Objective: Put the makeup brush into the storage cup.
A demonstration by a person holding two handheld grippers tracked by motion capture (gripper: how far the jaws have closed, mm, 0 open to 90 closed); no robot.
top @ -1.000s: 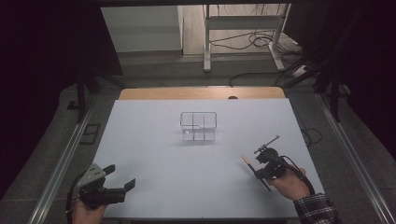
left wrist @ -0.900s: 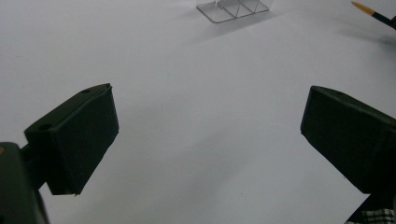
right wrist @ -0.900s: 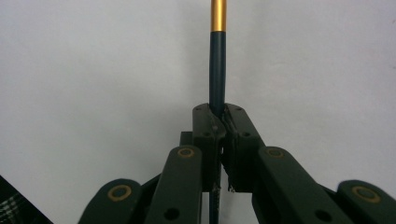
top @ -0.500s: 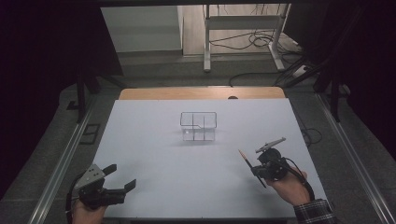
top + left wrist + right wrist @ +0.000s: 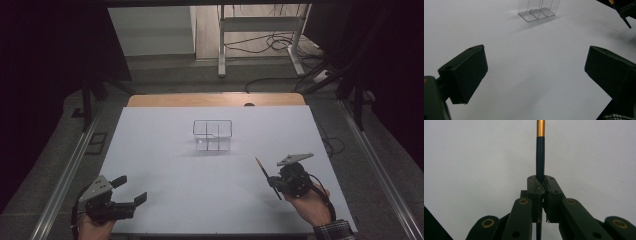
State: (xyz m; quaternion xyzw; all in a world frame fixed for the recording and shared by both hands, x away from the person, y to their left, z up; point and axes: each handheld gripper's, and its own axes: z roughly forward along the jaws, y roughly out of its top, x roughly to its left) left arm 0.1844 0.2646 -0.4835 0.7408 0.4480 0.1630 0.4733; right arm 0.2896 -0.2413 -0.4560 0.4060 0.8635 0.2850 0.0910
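My right gripper is shut on a thin dark pencil with a gold band, at the near right of the white table. In the right gripper view the pads of the right gripper pinch the pencil, whose shaft runs straight up past them. The pencil's far end points up and left toward a clear plastic organizer that stands mid-table with divided compartments. My left gripper rests at the near left corner, open and holding nothing. In the left gripper view the left gripper faces the organizer.
A bare wooden strip borders the table's far edge. Metal rails run along both sides. Beyond the table are a white stand and loose cables on the floor. The pencil crosses the left gripper view's top right corner.
The right hand has shifted slightly with the pencil still gripped, and the pencil's far end now sits a little higher in the picture. The left gripper has stayed in place.
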